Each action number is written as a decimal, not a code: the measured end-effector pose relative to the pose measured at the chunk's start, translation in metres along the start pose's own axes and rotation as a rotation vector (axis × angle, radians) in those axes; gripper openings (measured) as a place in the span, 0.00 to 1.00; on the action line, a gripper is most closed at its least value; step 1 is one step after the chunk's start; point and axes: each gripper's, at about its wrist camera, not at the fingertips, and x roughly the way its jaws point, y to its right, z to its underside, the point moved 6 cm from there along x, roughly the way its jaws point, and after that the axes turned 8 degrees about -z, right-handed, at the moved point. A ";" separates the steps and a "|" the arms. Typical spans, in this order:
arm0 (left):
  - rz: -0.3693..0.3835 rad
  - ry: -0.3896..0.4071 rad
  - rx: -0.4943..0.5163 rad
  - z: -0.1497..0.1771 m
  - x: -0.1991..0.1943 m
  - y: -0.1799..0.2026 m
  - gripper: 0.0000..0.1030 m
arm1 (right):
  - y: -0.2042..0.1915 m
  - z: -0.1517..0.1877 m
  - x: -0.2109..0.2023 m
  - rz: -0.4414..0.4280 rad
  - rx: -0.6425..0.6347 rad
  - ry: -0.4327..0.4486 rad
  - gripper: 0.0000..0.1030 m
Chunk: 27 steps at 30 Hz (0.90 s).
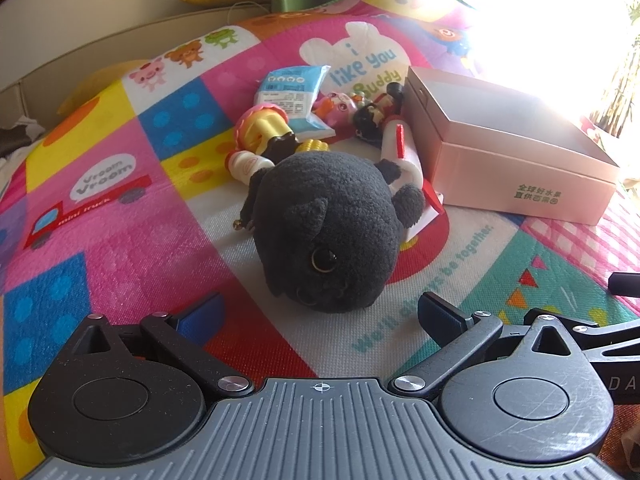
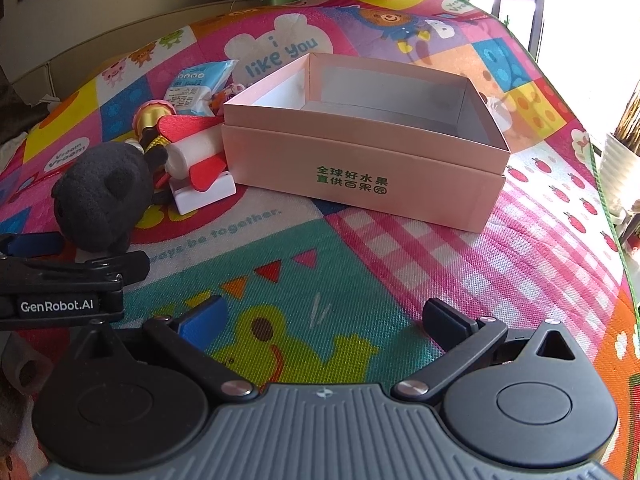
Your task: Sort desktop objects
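Left hand-held gripper (image 1: 320,316) spread wide, nothing in it, lined up on the black plush toy (image 1: 328,228) sitting at twelve o'clock just ahead of its fingertips. The plush lies on its side on the colourful play mat (image 1: 120,208), face towards the camera, long axis running from six to twelve, head nearest. Behind it, from eleven to one o'clock, a tight clutter: small bottle (image 1: 246,164), doll (image 1: 264,128), blue packet (image 1: 292,92), white roll with red trim (image 1: 400,148), all touching or nearly so.

Over to the right: the pink box (image 2: 360,168) sits open and looks empty, at about twelve o'clock from the right hand-held gripper (image 2: 324,320), which is also wide open and idle above the mat.

The risk, I'd say: the plush is round and soft, so a shallow pinch could slip off. A string or charm at its back seems tangled with the clutter and could drag neighbours along when lifted. The box wall is low, and a careless drop could bounce out.
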 end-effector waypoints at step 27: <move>0.104 -0.005 0.112 0.016 -0.020 0.000 1.00 | 0.005 -0.003 -0.007 -0.040 0.043 0.043 1.00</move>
